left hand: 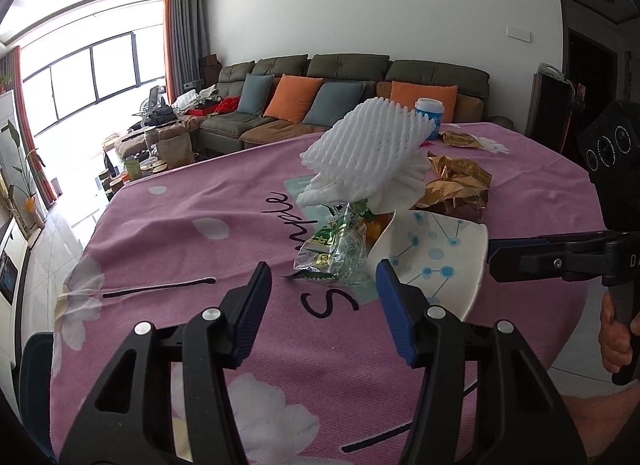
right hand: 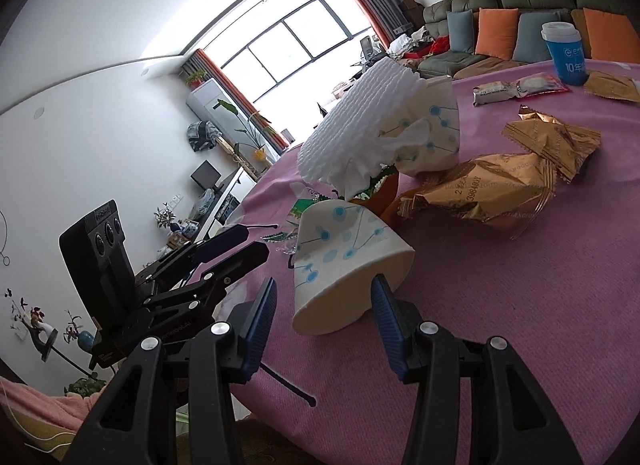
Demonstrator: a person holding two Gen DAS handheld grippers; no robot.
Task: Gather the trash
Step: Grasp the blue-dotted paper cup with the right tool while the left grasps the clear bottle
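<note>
A white paper cup with blue dots lies on its side on the pink tablecloth. Behind it is a pile of trash: a white foam fruit net, a crumpled tissue, a clear green-printed wrapper and gold foil wrappers. A second paper cup stands behind the net. My left gripper is open, just short of the wrapper and cup. My right gripper is open, its fingertips on either side of the cup's base.
A blue cup with a white lid stands at the table's far edge, with a grey snack packet and another gold wrapper next to it. A sofa with cushions is beyond the table. The table edge runs left.
</note>
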